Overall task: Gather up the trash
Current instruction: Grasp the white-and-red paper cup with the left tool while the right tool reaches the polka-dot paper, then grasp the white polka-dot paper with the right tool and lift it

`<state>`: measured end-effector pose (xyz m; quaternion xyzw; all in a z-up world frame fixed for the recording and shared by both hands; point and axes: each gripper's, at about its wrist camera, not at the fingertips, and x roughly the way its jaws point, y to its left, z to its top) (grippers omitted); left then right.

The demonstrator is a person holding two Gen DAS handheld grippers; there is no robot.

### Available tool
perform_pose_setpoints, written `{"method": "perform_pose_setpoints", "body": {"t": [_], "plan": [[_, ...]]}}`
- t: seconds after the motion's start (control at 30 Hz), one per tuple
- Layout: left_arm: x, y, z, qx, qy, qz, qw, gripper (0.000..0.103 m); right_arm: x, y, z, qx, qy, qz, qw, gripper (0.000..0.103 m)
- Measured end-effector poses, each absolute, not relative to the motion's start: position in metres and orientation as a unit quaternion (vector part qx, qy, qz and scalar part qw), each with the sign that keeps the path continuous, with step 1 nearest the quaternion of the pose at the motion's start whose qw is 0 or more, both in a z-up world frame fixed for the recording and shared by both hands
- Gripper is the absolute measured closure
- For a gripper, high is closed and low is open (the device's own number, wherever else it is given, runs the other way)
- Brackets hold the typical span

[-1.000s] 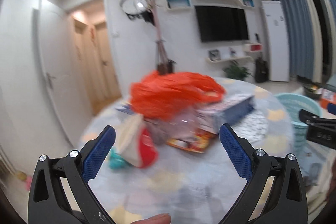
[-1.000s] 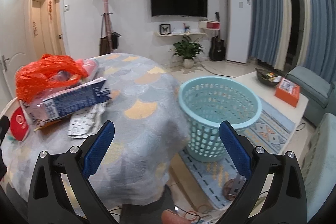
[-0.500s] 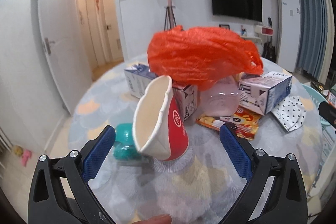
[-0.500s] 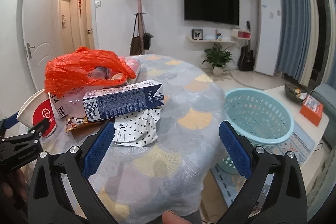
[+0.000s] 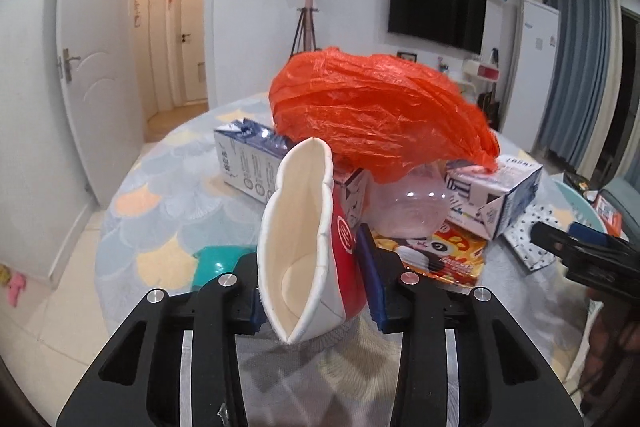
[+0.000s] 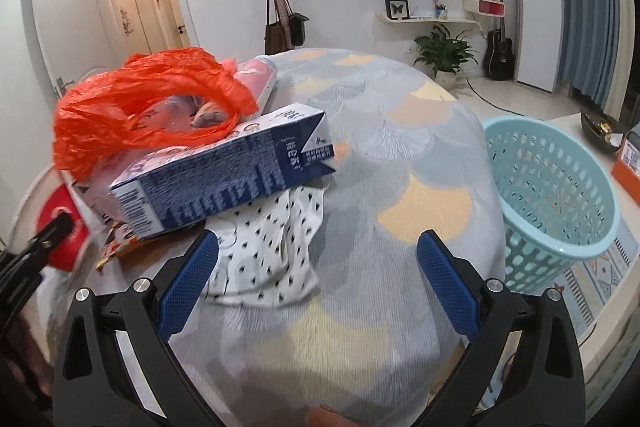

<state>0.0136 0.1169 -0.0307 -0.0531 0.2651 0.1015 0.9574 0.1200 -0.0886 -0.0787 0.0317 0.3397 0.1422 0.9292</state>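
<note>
Left gripper point(image 5: 314, 301) is pinching the squashed paper cup point(image 5: 308, 259) at the trash pile's near edge, apparently resting on the table point(image 6: 400, 155). Right gripper point(image 6: 316, 289) is hovering wide open, holding nothing, over the dotted wrapper point(image 6: 272, 251).

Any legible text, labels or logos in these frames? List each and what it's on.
None reads cleanly.
Blue-and-white milk carton: dense print and barcode, too small and blurred to read.
Second blue-and-white carton: vertical print, unreadable.
Crushed red-and-white paper cup in the left gripper: white logo, illegible.
Orange cartoon snack wrapper: picture only.
</note>
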Motion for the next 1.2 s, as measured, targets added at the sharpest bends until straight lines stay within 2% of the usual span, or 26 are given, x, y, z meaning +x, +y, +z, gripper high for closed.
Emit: {"method": "perform_pose_setpoints", "body": {"t": [0.07, 0.1, 0.13, 0.23, 0.33, 0.9, 1.1, 1.17, 1.2], "plan": [[0.012, 0.116, -0.027, -0.053, 0.26, 0.1, 0.959, 0.066, 0.121, -0.081, -0.079, 0.009, 0.337, 0.138, 0.931, 0.036], [0.01, 0.117, -0.026, -0.054, 0.258, 0.102, 0.959, 0.066, 0.123, -0.077, -0.079, -0.001, 0.336, 0.139, 0.932, 0.063], [0.01, 0.118, -0.025, -0.054, 0.257, 0.104, 0.959, 0.066, 0.12, -0.071, -0.079, -0.013, 0.332, 0.148, 0.931, 0.078], [0.006, 0.12, -0.023, -0.059, 0.255, 0.109, 0.959, 0.066, 0.113, -0.065, -0.078, -0.019, 0.32, 0.158, 0.934, 0.092], [0.002, 0.12, -0.021, -0.058, 0.253, 0.11, 0.959, 0.066, 0.101, -0.065, -0.077, -0.014, 0.313, 0.169, 0.935, 0.095], [-0.023, 0.101, 0.001, -0.04, 0.22, 0.085, 0.971, 0.066, 0.058, -0.107, -0.036, 0.016, 0.258, 0.173, 0.95, 0.098], [-0.028, 0.092, 0.006, -0.034, 0.217, 0.078, 0.972, 0.065, 0.062, -0.113, -0.048, 0.016, 0.283, 0.172, 0.943, 0.096], [-0.029, 0.089, 0.006, -0.032, 0.219, 0.075, 0.972, 0.064, 0.066, -0.112, -0.057, 0.011, 0.301, 0.158, 0.94, 0.074], [-0.029, 0.088, 0.007, -0.032, 0.22, 0.073, 0.972, 0.064, 0.066, -0.113, -0.06, 0.014, 0.304, 0.154, 0.94, 0.033]]}}
